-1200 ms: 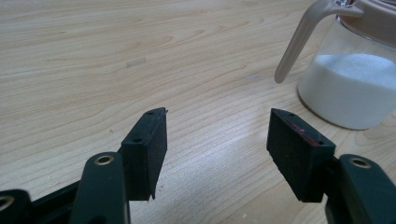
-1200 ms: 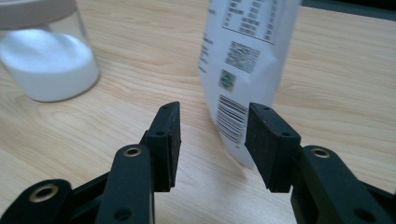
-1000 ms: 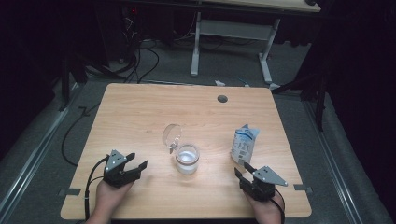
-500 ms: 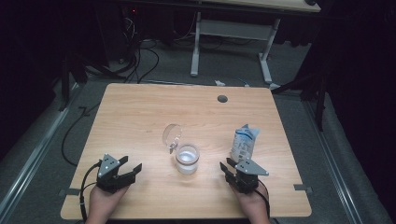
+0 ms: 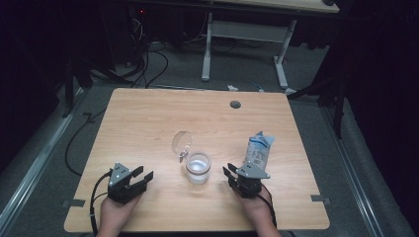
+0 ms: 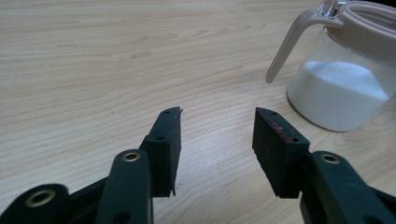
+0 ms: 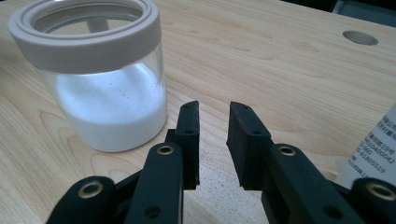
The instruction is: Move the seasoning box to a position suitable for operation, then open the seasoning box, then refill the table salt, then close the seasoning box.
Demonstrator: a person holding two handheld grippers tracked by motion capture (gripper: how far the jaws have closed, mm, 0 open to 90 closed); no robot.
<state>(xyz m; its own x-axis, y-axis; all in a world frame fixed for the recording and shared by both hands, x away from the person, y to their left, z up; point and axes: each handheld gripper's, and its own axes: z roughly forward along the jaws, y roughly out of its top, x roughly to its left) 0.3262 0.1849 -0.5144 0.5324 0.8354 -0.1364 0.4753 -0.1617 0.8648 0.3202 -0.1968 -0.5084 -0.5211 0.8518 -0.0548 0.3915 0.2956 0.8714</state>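
Your right gripper rests low on the table, jaws parted with only bare wood in the gap; they have just been closing, and grip nothing. Your left gripper sits at the near left edge, jaws likewise apart and empty, and likewise just been narrowing

Jar: stands upright at about 9 o'clock from your right gripper, just beside it but apart; from your left gripper it lies near 2 o'clock, well apart. In the right gripper view the jar shows clear glass with a pale ring at the mouth, roughly half full of a white granular powder, could be sugar or salt, cannot tell which. Its lid is swung open and stands up on the far side, at 11 o'clock from the jar; the left gripper view shows the clasp arm hanging off the rim

Pouch: a pale printed packet, at 1 o'clock from your right gripper, close to it, not touching. Top looks crumpled; whether it is opened and what it holds, cannot tell

Progress, judged: early. Jar stands open and ready, nothing is picked up yet. Left to do, likely: take the pouch with the right, steady the jar with the left, then whatever transfer follows

Table: otherwise bare wood, cable hole at the far side
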